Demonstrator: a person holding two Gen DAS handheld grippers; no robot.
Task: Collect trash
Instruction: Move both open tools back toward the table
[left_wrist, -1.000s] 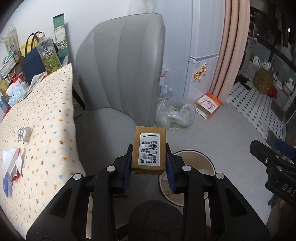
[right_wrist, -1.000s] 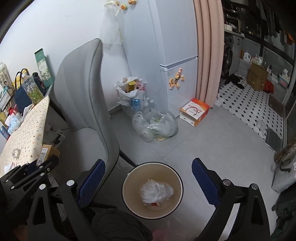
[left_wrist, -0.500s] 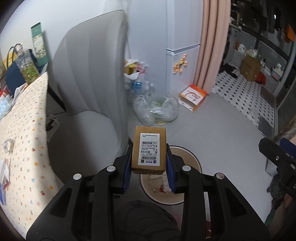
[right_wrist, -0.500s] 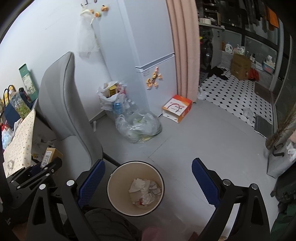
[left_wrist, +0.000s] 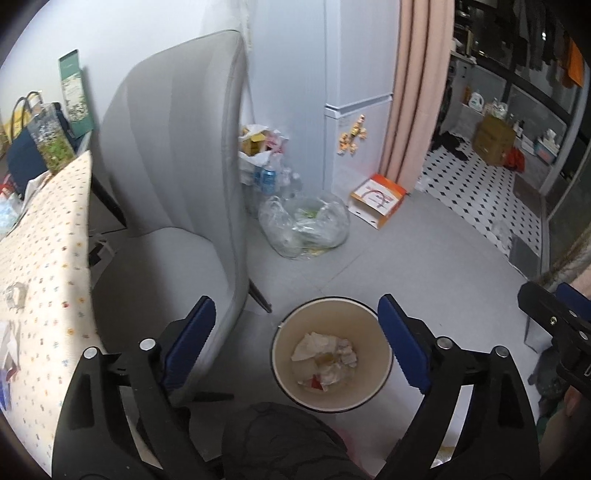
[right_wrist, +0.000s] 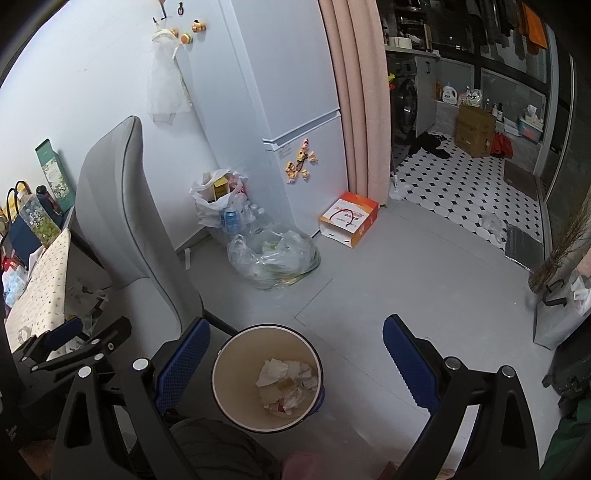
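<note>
A round cream trash bin (left_wrist: 280, 354) stands on the grey floor, holding crumpled white paper (left_wrist: 325, 354) and scraps. My left gripper (left_wrist: 295, 332) is open and empty right above the bin. The small cardboard box is not clearly visible; a tan patch lies among the paper. In the right wrist view the same bin (right_wrist: 221, 373) sits between the fingers of my right gripper (right_wrist: 295, 354), which is open and empty.
A grey chair (left_wrist: 173, 184) stands left of the bin, beside a dotted-cloth table (left_wrist: 40, 266) with wrappers. Clear plastic trash bags (right_wrist: 273, 258), an orange-white box (right_wrist: 349, 221) and a white fridge (right_wrist: 295, 110) are behind. A grey bag (right_wrist: 554, 314) is at right.
My left gripper has opened and no longer holds the small cardboard box. Both views have swung right, and the bin now lies under both grippers.
</note>
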